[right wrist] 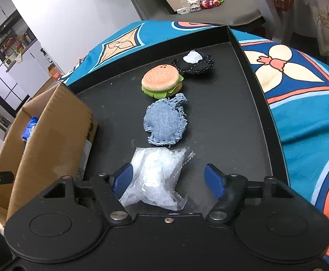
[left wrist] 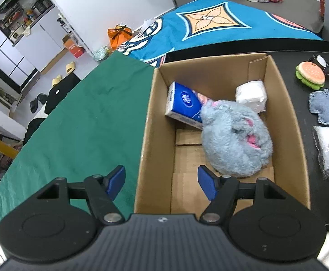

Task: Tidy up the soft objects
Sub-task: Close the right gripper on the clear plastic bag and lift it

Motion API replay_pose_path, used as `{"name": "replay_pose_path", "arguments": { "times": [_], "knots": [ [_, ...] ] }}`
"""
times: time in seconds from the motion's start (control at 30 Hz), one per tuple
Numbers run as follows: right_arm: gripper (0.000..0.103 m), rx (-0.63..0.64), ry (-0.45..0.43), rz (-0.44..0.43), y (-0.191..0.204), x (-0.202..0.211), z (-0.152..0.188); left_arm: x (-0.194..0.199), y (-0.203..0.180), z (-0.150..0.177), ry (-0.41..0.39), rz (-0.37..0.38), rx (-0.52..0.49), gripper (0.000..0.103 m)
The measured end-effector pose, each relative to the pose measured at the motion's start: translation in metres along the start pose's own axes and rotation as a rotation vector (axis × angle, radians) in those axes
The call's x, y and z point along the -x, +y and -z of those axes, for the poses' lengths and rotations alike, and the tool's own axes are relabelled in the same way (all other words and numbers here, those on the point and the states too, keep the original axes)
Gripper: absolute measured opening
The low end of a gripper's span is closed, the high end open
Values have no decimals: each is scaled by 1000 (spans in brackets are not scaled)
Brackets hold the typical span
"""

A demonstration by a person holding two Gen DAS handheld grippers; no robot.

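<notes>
While both tongs gape wide, left tongs [left wrist: 161,181] straddle the box's [left wrist: 149,103] rim, right tongs [right wrist: 167,180] flank the plastic bag [right wrist: 157,176].

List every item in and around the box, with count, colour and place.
Cardboard box: 1, brown, on black tray.
Tissue pack: 1, blue, in box.
Fluffy plush: 1, grey-blue, in box.
Wrapped bundle: 1, white, box corner.
Burger plush: 1, tan and green, on tray.
Dark plush: 1, black and white, behind burger.
Denim patch: 1, blue, mid tray.
Plastic bag: 1, clear, nearest.
Black tray: 1.
Left gripper: open, over box.
Right gripper: open, around bag.
</notes>
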State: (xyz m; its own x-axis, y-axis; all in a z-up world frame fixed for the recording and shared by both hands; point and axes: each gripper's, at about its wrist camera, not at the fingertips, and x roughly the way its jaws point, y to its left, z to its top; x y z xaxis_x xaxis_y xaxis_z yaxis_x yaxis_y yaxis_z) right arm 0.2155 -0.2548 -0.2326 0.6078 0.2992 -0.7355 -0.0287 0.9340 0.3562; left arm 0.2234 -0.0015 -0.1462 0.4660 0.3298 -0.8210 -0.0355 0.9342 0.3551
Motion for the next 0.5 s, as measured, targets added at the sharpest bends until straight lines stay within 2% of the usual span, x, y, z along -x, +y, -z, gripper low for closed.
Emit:
{"name": "replay_pose_path", "arguments": {
  "times": [0.07,0.17,0.23,0.3,0.5],
  "knots": [
    [63,18,0,16,2,-1,0,2,-2,-1,-6,-4,-10,69],
    [48,48,-2,58,4,0,0,3,-3,0,-5,-6,-13,69],
    [45,24,4,46,-1,1,-3,3,-3,0,-5,-8,-15,69],
    [35,-1,12,26,-6,3,-5,4,-2,1,-8,-9,-17,69],
    [30,-88,5,-6,-19,12,-7,8,3,3,-10,-13,-5,69]
  ]
}}
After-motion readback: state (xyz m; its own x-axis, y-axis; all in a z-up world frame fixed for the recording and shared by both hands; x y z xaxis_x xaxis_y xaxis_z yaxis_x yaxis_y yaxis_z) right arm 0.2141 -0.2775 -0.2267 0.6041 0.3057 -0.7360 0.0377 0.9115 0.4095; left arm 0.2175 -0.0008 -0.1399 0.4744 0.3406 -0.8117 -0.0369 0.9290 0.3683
